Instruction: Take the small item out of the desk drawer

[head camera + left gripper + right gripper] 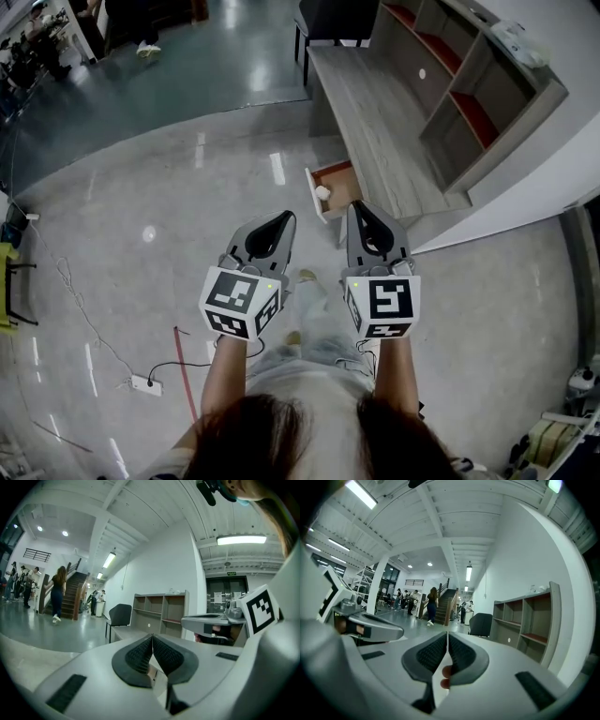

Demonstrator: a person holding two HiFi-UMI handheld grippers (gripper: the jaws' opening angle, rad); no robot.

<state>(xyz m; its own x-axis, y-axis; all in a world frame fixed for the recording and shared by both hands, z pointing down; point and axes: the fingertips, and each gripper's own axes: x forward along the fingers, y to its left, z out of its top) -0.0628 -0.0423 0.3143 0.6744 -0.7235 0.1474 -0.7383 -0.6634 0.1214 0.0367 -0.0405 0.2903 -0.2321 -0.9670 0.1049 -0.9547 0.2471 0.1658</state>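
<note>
Both grippers are held out side by side above the floor, well short of the desk [375, 112], and nothing is gripped yet. On the left gripper [282, 219] the jaws are pressed fully together with nothing between them. Same story for the right gripper [357, 208], closed on empty air. The drawer [339, 178] is already pulled out from the desk's near edge. The small item [322, 193], a pale little lump, can be seen tucked just inside the drawer's front panel, toward the left. So the reach hasn't really been started, by the look of it. What could be botched: if the jaws aren't opened before going in, the item would just get shoved along the drawer bottom or wedged into the corner. The front panel could also be bumped and the drawer nudged shut.
</note>
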